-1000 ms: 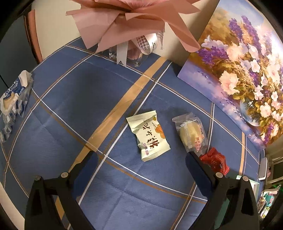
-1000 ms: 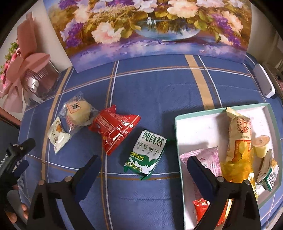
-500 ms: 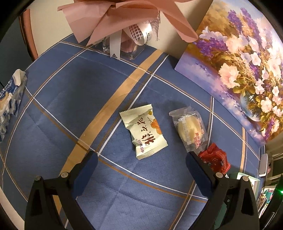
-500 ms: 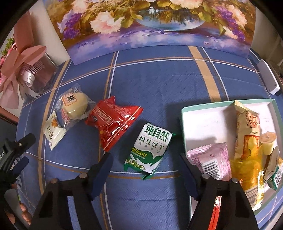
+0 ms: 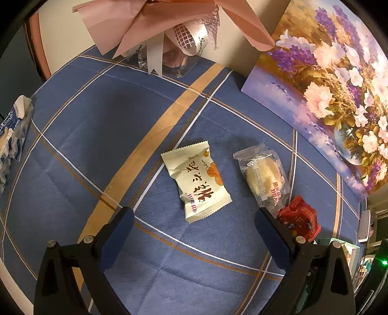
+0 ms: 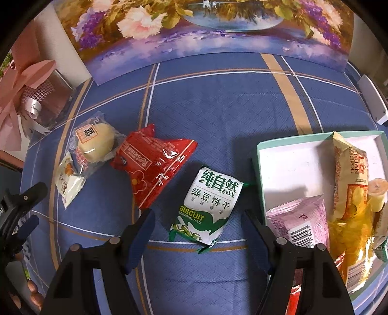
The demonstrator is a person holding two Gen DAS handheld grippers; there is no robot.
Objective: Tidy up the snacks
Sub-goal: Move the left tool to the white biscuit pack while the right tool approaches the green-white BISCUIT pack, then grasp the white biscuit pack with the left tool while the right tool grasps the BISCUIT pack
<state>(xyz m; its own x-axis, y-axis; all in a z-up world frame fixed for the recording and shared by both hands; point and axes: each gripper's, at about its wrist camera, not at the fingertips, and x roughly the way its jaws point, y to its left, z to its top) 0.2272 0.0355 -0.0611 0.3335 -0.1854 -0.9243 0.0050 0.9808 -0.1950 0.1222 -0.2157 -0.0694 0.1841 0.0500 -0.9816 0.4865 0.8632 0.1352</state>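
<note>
Snacks lay loose on a blue plaid tablecloth (image 6: 213,101), some already in a tray. Right wrist view: right gripper (image 6: 197,218) hung with jaws spread wide, empty, its fingers on either side of a green-and-white biscuit pack (image 6: 208,206) lying flat just left of the tray (image 6: 259,169). Tray was white with a mint rim and held a pink packet (image 6: 300,220), a yellow egg-roll pack (image 6: 349,174), a crinkly yellow bag (image 6: 349,240) and a small jelly cup (image 6: 375,193); more packets at the lower edge, too cut off to name. Left of the biscuit pack sat a red packet (image 6: 155,167), touching or nearly touching a clear-wrapped bun (image 6: 94,143) farther left. A cream pastry packet (image 6: 68,181) lay tucked against the bun's near corner. Left gripper (image 6: 21,213) showed at the left border, hand below it.

Left wrist view: left gripper (image 5: 194,223) also wide apart, nothing between the pads, hovering above the cloth. Cream pastry packet (image 5: 196,184) lay just ahead, centred between the fingers, not touched. Bun (image 5: 263,177) lay beside it to the right, apart from it. Red packet (image 5: 299,218) sat partly behind the right finger. A blue-and-white wrapper (image 5: 12,135) lay at the far left edge, well apart. At the back: a pink bouquet (image 5: 169,21) in a clear vase and a flower painting (image 5: 327,84) leaning upright.
</note>
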